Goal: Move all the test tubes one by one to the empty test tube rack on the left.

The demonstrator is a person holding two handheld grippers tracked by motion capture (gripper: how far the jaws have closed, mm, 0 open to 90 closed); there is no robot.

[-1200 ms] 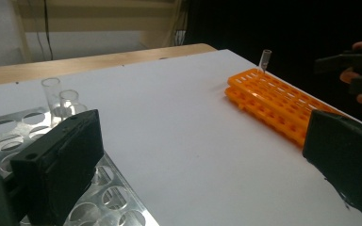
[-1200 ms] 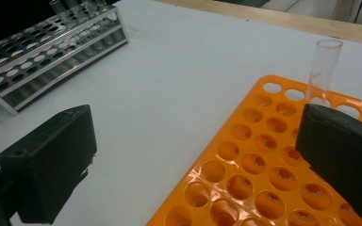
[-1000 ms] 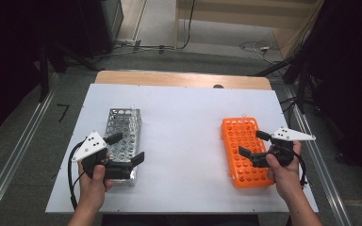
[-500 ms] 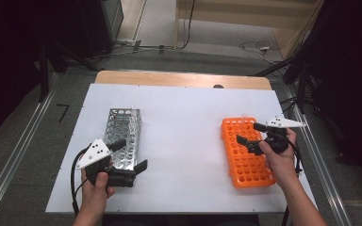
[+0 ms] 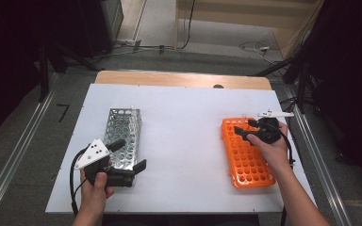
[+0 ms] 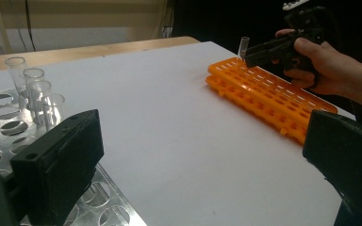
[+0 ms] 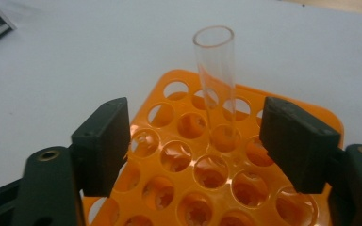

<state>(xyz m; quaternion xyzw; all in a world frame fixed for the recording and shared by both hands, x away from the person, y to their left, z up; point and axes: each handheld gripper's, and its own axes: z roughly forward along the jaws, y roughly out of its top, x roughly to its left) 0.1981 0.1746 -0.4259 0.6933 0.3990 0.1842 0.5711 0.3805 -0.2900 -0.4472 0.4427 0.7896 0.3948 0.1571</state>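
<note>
An orange tube rack (image 5: pixel 247 157) lies at the right of the white table, and a metal rack (image 5: pixel 122 129) lies at the left. One clear test tube (image 7: pixel 214 80) stands upright in a hole at the orange rack's (image 7: pixel 193 174) far end. My right gripper (image 7: pixel 198 146) hangs just over that end. Its jaws have just been closing and stand on either side of the tube without touching it. From the left gripper view the tube (image 6: pixel 243 47) rises right at the right gripper (image 6: pixel 264 49). My left gripper (image 5: pixel 129 155) is open over the metal rack's near end with nothing between its jaws.
Several empty glass tubes (image 6: pixel 33 89) stand in the far holes of the metal rack (image 6: pixel 0 127). The white tabletop (image 5: pixel 184 136) stretches bare between the two racks. A wooden strip (image 5: pixel 179 77) runs along the table's far edge.
My right gripper has moved along the orange rack from its middle to its far end and sunk slightly. Its jaws have narrowed. The left hand has stayed in place.
</note>
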